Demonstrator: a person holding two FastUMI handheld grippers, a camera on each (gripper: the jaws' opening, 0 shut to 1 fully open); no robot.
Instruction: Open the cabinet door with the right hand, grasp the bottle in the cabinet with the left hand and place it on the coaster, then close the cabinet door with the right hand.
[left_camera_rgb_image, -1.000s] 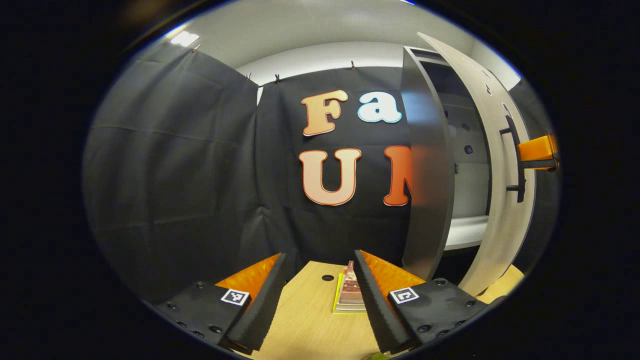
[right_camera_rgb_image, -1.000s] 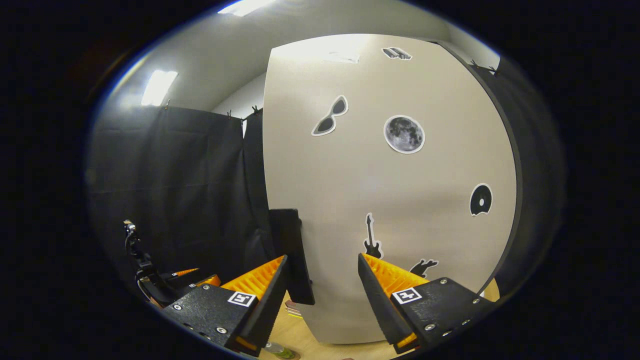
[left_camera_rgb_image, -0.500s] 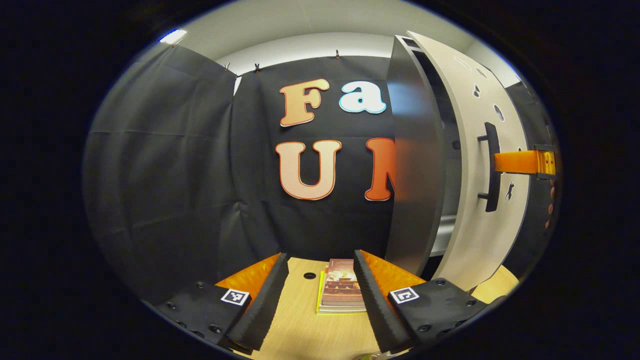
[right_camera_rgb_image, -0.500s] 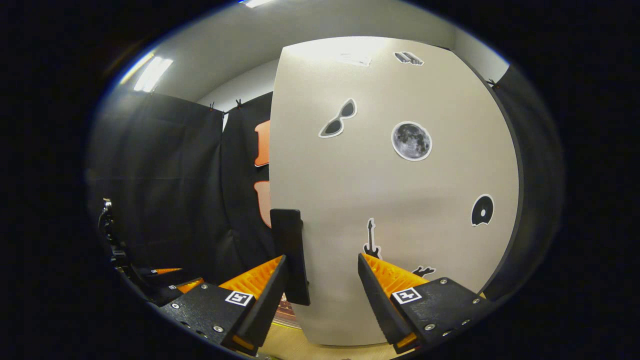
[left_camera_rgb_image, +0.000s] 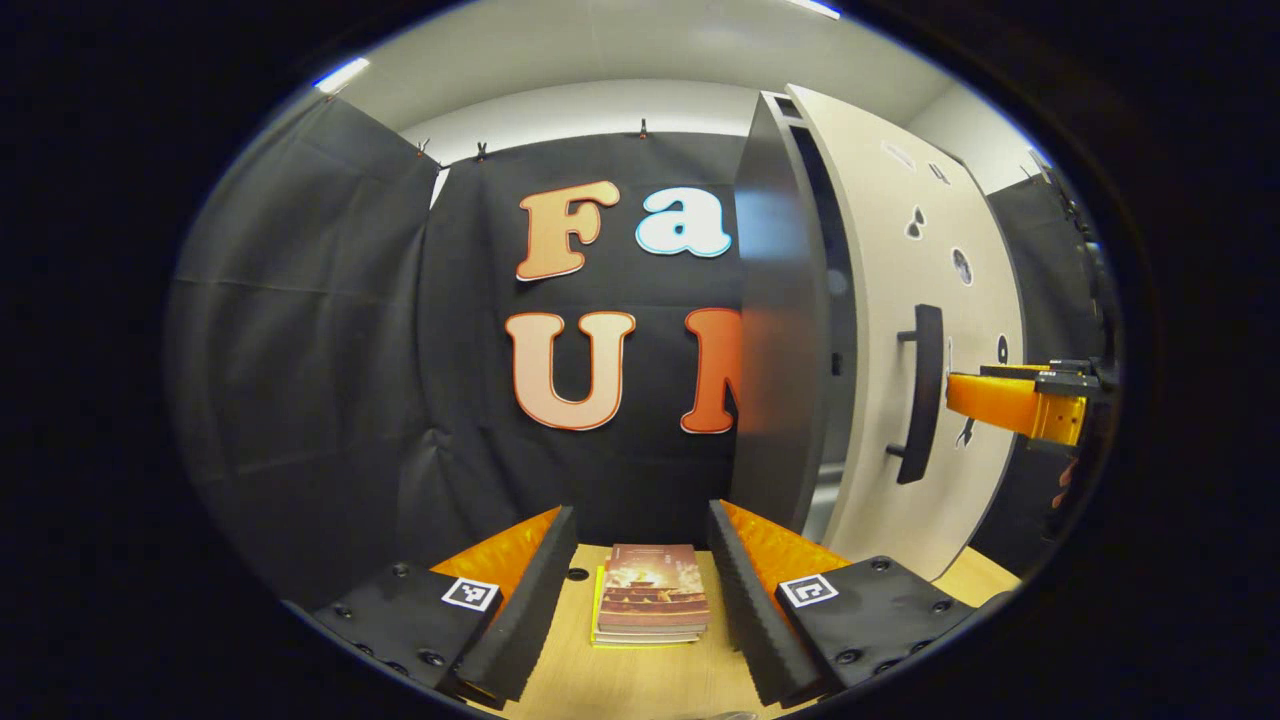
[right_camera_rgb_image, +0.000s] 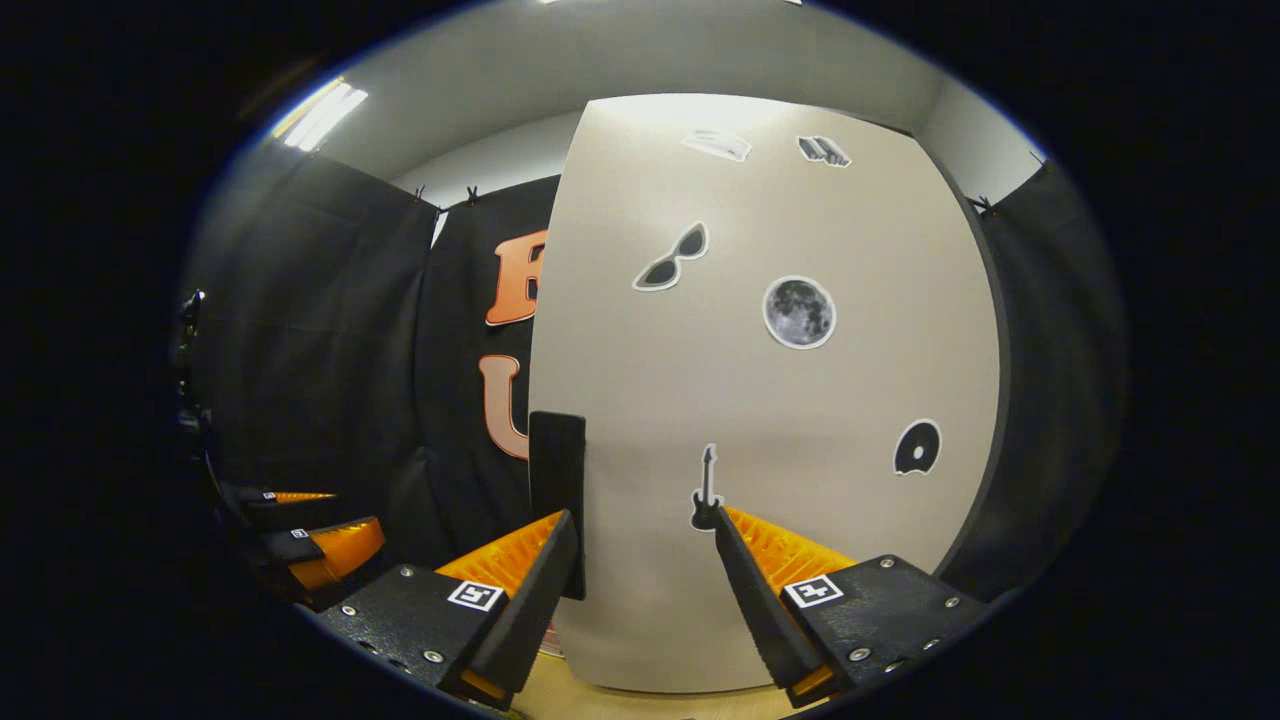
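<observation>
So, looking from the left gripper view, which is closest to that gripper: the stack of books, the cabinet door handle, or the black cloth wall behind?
1. Stack of books: on the wooden table, just ahead between the left gripper fingers.
2. Cabinet door handle: up to the right, on the pale door.
3. Black cloth wall: farthest, behind the table.

beige cabinet door (right_camera_rgb_image: 780, 420) with black handle (left_camera_rgb_image: 922, 392), nearly shut

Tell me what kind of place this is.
Most likely a staged recording booth, not a real home: black cloth walls clipped up at the top, a lone sticker-covered cabinet door with a dark handle, and a wooden tabletop holding stacked books.
</observation>
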